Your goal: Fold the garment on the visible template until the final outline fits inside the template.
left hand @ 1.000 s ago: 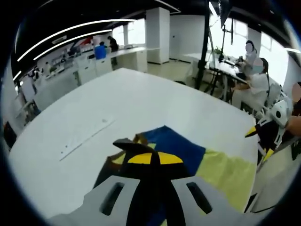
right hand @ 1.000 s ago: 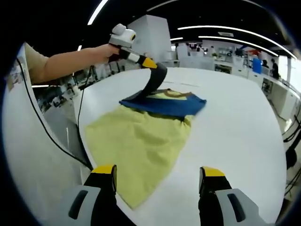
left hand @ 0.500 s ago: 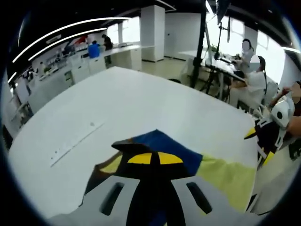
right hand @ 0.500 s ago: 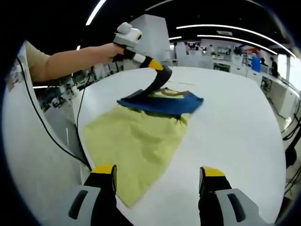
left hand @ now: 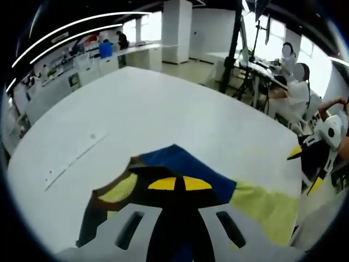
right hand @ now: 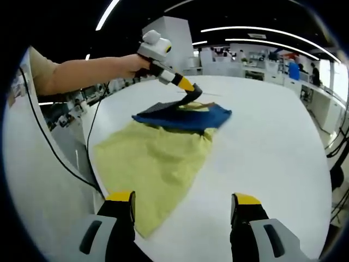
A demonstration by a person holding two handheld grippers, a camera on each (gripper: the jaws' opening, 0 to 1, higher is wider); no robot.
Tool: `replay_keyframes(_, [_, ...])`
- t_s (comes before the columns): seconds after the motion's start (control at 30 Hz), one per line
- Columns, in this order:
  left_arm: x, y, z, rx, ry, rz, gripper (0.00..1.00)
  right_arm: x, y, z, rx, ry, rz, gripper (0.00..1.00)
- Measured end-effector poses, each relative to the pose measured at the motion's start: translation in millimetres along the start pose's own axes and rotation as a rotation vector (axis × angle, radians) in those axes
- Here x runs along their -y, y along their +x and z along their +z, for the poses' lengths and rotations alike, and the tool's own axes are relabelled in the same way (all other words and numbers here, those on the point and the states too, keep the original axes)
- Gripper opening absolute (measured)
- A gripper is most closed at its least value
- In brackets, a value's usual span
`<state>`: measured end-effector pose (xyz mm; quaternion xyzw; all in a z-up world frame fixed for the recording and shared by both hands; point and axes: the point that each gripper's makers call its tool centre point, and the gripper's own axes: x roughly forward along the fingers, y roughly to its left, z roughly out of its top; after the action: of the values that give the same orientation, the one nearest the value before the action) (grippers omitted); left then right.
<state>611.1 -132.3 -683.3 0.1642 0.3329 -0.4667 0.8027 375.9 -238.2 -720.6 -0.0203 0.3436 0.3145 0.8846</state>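
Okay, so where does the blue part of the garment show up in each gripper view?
Left gripper view: the blue fabric section of the yellow-and-blue garment sits low centre, just above the shut left gripper.
Right gripper view: it lies upper centre, under the left gripper that grips its dark trim.
Shared landmark: the white table.

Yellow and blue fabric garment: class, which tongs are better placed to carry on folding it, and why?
Left. The left tongs are shut on the yellow and blue fabric garment, lifting its dark sleeve; the right tongs hang open, gripping nothing.
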Motion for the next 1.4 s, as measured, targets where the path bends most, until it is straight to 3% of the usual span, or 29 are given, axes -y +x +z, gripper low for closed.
replay_keyframes(0.6, [31.4, 39, -7.7, -0.053, 0.041, -0.049, 0.00, 4, 2, -0.7, -0.010, 0.003, 0.003, 0.69])
replay_keyframes(0.73, [38.4, 45, -10.6, -0.052, 0.006, -0.066, 0.00, 6, 1, -1.8, -0.013, 0.005, 0.002, 0.69])
replay_keyframes(0.9, [39.1, 48, -16.6, -0.070, 0.019, -0.059, 0.00, 6, 1, -2.0, -0.017, 0.004, 0.004, 0.69])
replay_keyframes(1.4, [46.5, 54, -16.1, -0.048, -0.015, -0.074, 0.00, 5, 1, 0.1, -0.018, -0.004, 0.005, 0.69])
